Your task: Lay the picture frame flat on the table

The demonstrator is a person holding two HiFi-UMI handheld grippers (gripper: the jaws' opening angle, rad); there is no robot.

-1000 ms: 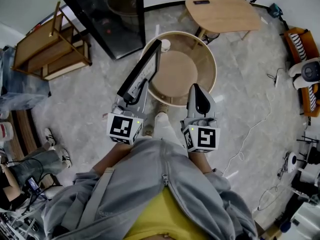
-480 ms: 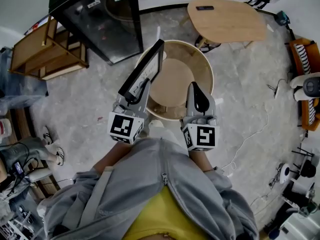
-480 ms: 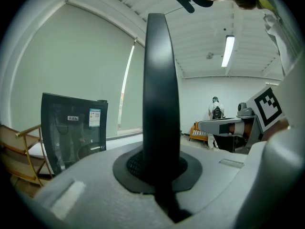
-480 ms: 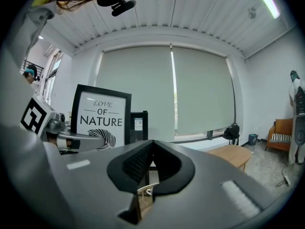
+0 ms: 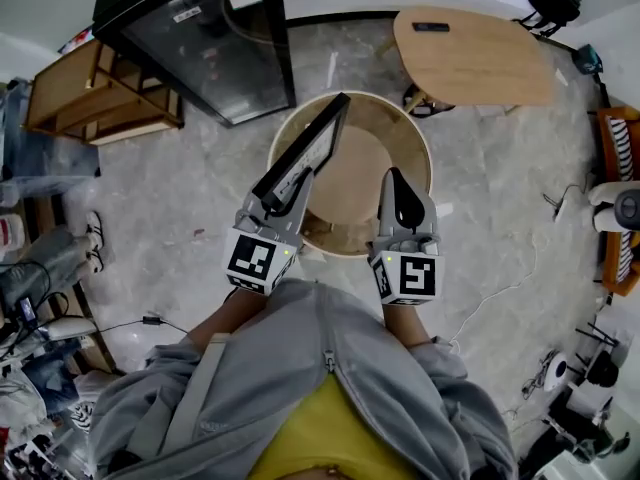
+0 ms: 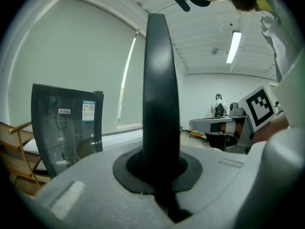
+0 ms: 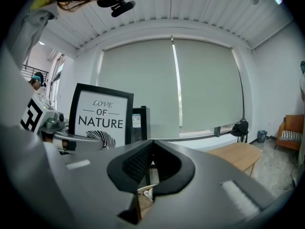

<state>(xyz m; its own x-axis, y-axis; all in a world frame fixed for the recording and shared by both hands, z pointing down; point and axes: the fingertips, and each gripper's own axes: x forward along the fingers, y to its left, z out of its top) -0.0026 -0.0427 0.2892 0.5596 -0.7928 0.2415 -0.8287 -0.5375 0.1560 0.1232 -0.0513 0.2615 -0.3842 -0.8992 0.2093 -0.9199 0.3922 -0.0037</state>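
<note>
A black picture frame [image 5: 305,154] with a white print stands on edge in the air above the round wooden table [image 5: 415,133]. My left gripper [image 5: 278,200] is shut on the frame's lower edge. In the left gripper view the frame [image 6: 160,94] rises edge-on between the jaws. My right gripper [image 5: 400,206] hangs shut and holds nothing, over the table's near rim, to the right of the frame. The right gripper view shows the frame's front [image 7: 101,116] with its printed words and feather, off to the left of the gripper [image 7: 145,168].
A dark glass cabinet [image 5: 205,38] stands behind the round table at left, with wooden shelving [image 5: 95,93] further left. A low oval wooden table [image 5: 475,53] is at the back right. Cables run over the marble floor [image 5: 500,288]. Another person's legs [image 5: 45,268] are at the far left.
The round table and both grippers now sit closer together in the head view as I step forward. The frame stays on edge in the left gripper; the right gripper stays shut.
</note>
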